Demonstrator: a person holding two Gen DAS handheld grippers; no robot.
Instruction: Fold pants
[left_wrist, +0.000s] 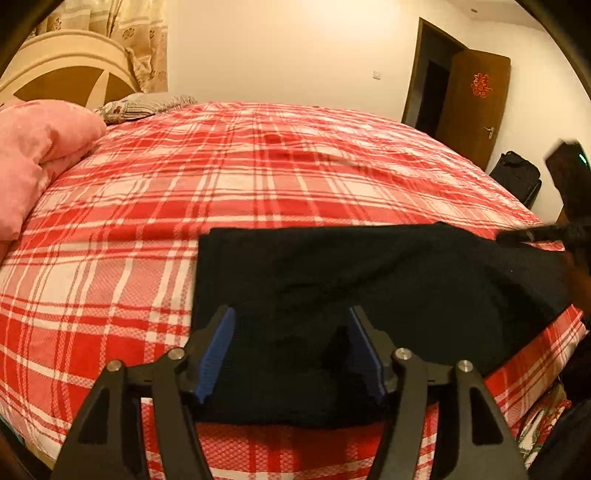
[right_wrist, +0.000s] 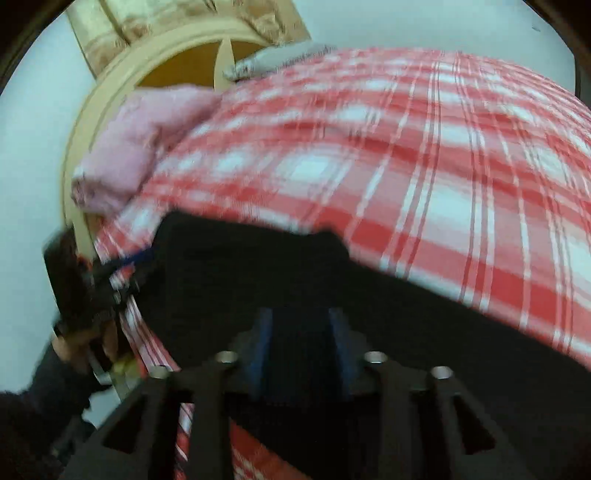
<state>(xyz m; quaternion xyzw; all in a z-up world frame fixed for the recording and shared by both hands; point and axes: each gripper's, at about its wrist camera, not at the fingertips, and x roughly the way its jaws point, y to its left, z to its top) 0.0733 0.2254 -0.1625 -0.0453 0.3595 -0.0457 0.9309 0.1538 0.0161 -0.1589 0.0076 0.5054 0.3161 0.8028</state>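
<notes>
Bedroom setting: a bed (left_wrist: 258, 177) with a red-and-white plaid sheet carries the work. At its near edge lie the black pants (left_wrist: 369, 280), folded into a flat, roughly rectangular block that overhangs the mattress edge slightly.

Left gripper (left_wrist: 291, 347): the fingers (left_wrist: 218, 350) stand wide apart over the near part of the pants. The blue pads do not press the cloth; nothing is held.

Right gripper (right_wrist: 301, 343): the view is motion-blurred. Its fingers (right_wrist: 260, 343) are partly open above the pants (right_wrist: 295, 273), with dark cloth showing between them; no grip is visible. A gloved hand (right_wrist: 79, 295) holds the left gripper at the left border of this view.

Farther back, a pink blanket (left_wrist: 40, 155) is bunched at the left side of the bed, just beside a patterned pillow (left_wrist: 144, 105) and the curved headboard (left_wrist: 62, 70). Beyond the bed, a brown door (left_wrist: 476, 107) stands open, with a black bag (left_wrist: 515, 173) near it.
</notes>
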